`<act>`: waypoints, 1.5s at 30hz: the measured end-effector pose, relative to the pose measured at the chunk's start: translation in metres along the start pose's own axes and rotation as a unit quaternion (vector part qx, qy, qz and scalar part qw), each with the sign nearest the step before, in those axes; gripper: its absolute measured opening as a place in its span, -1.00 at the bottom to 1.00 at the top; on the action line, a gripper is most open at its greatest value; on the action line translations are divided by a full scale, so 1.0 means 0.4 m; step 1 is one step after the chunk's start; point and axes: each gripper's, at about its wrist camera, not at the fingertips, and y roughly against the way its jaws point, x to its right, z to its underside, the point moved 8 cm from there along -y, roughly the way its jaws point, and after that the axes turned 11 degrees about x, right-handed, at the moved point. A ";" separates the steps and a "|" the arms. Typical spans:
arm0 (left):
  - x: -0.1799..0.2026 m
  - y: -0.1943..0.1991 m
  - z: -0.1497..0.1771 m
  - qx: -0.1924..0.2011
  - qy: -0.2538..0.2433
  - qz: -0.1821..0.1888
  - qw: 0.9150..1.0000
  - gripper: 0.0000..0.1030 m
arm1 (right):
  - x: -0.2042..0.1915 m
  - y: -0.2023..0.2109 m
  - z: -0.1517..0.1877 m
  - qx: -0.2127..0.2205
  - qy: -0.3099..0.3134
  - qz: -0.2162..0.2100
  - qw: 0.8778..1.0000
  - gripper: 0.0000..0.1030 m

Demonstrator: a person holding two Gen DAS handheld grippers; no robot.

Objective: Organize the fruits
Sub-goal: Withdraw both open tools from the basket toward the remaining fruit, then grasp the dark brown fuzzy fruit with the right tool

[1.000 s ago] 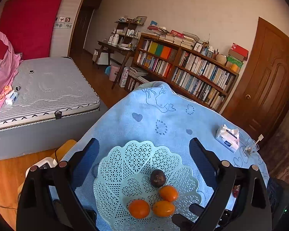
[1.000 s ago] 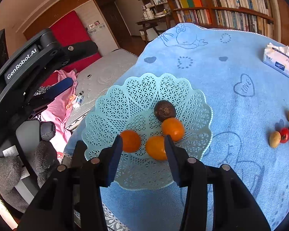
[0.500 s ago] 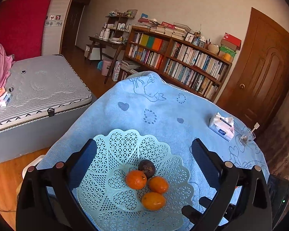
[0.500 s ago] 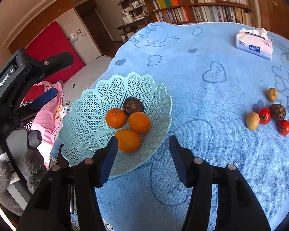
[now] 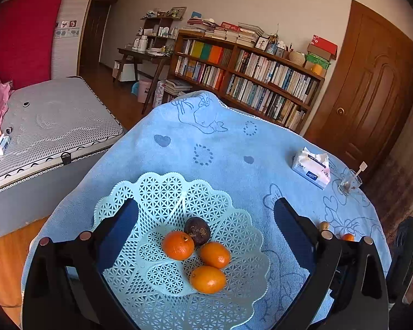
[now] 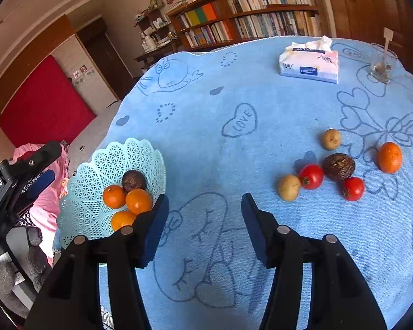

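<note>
1. The left gripper [image 5: 206,228] hangs over the basket [image 5: 162,189], its two fingers spread wide with nothing between them.
2. The pale green lattice basket sits on the blue cloth [image 5: 220,143].
3. In the basket lie three oranges [image 5: 178,245] and one dark fruit [image 5: 197,230], clustered and touching.
4. A tissue pack [image 5: 312,167] and a glass [image 5: 349,184] stand well apart at the cloth's far right.
5. Two small fruits [image 5: 324,225] peek past the right finger.

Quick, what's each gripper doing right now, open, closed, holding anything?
Left gripper: open, empty, above the basket.
Right gripper: open, empty, over the blue cloth.
</note>
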 end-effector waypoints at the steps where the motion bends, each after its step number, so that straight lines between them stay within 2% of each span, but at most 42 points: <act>1: 0.003 -0.001 0.003 -0.001 -0.002 0.001 1.000 0.94 | 0.025 0.002 -0.014 0.004 -0.002 0.011 1.000 0.07; 7: 0.024 -0.006 0.020 -0.010 -0.012 0.009 1.000 0.94 | 0.193 0.000 -0.090 0.007 -0.020 0.089 0.996 0.07; 13: 0.045 -0.012 0.036 -0.018 -0.024 0.014 0.999 0.94 | 0.318 -0.028 -0.065 -0.021 -0.057 0.130 0.990 0.07; 18: 0.050 -0.018 0.047 -0.023 -0.027 0.014 0.999 0.94 | 0.349 -0.060 -0.043 -0.038 -0.078 0.128 0.988 0.07; 28: 0.058 -0.023 0.053 -0.026 -0.029 0.016 0.999 0.94 | 0.357 -0.117 -0.048 -0.047 -0.067 0.141 0.987 0.02; 33: 0.064 -0.031 0.063 -0.032 -0.031 0.016 0.999 0.94 | 0.345 -0.126 -0.050 -0.049 -0.054 0.136 0.988 -0.24; 38: 0.077 -0.037 0.080 -0.038 -0.040 0.019 0.998 0.94 | 0.346 -0.101 -0.049 -0.045 -0.063 0.121 0.990 -0.24; 45: 0.117 -0.055 0.129 -0.059 -0.061 0.025 0.996 0.94 | 0.349 -0.008 -0.061 -0.018 -0.069 0.098 0.993 -0.24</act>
